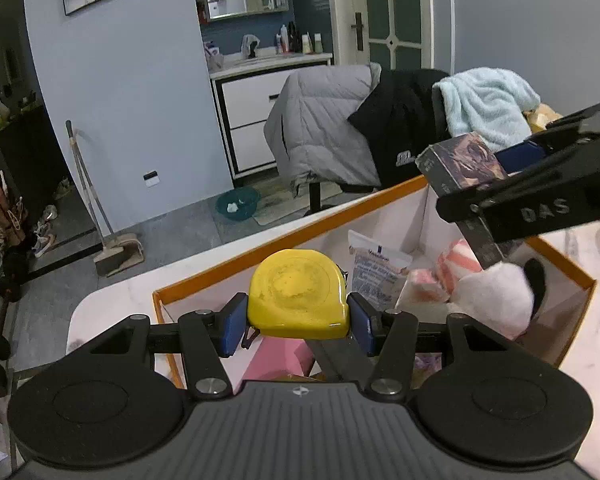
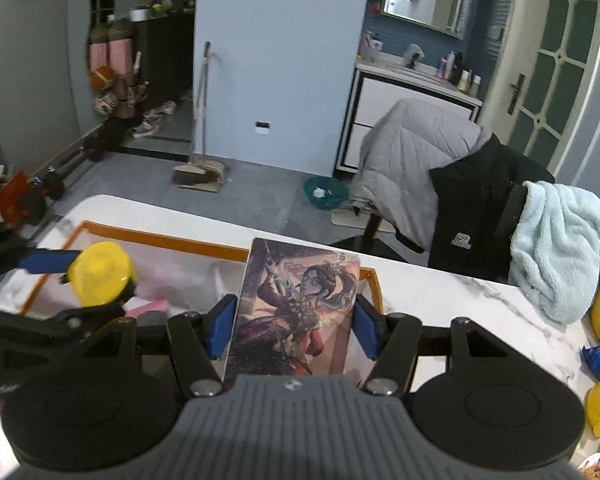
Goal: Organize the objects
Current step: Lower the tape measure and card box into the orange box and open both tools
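In the left wrist view, the left gripper (image 1: 298,320) is clamped on a yellow tape measure (image 1: 298,294), with both blue pads (image 1: 234,326) pressed against its sides. The tape measure is held above the orange-rimmed box (image 1: 384,196), which stands on the white marble table (image 1: 112,304). Inside the box lie a plush toy (image 1: 496,300), a printed packet (image 1: 376,268) and a pink item (image 1: 278,358). The right gripper (image 1: 516,168) enters from the right, holding a picture box (image 1: 460,168) over the orange-rimmed box. In the right wrist view, the right gripper (image 2: 294,326) grips the picture box (image 2: 296,308) upright between its pads. The left gripper (image 2: 66,280) with the tape measure (image 2: 100,272) is at the left, above the orange-rimmed box (image 2: 160,236). A light blue towel (image 2: 560,248) lies on the table (image 2: 460,296) at the right.
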